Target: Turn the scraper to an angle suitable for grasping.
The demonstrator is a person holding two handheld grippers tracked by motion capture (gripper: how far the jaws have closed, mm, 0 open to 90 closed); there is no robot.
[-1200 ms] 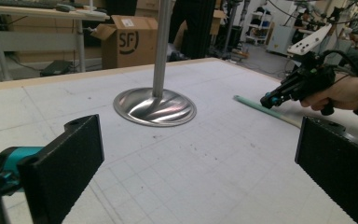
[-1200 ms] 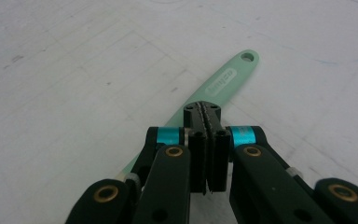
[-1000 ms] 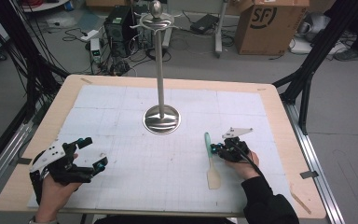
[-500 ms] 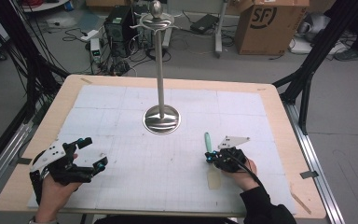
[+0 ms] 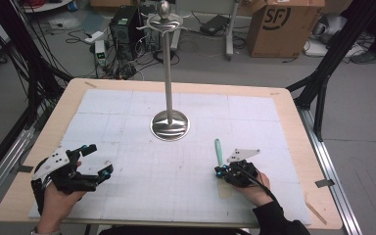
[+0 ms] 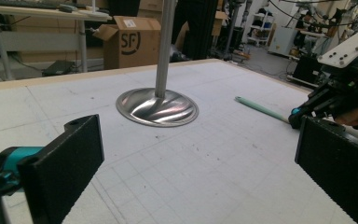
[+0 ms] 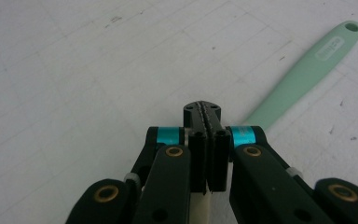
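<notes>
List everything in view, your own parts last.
stand: one, silver, pole on a round base, mat centre.
spatula: one, mint-green handle with a cream blade, flat on the mat, right side.
mat: one, white with a grid, covering the table.
table: one, light wood.
box: one, brown cardboard, on the floor beyond the table.
left gripper: one, black, jaws open, near left.
right gripper: one, black, jaws together, over the spatula; a grip cannot be told.
</notes>
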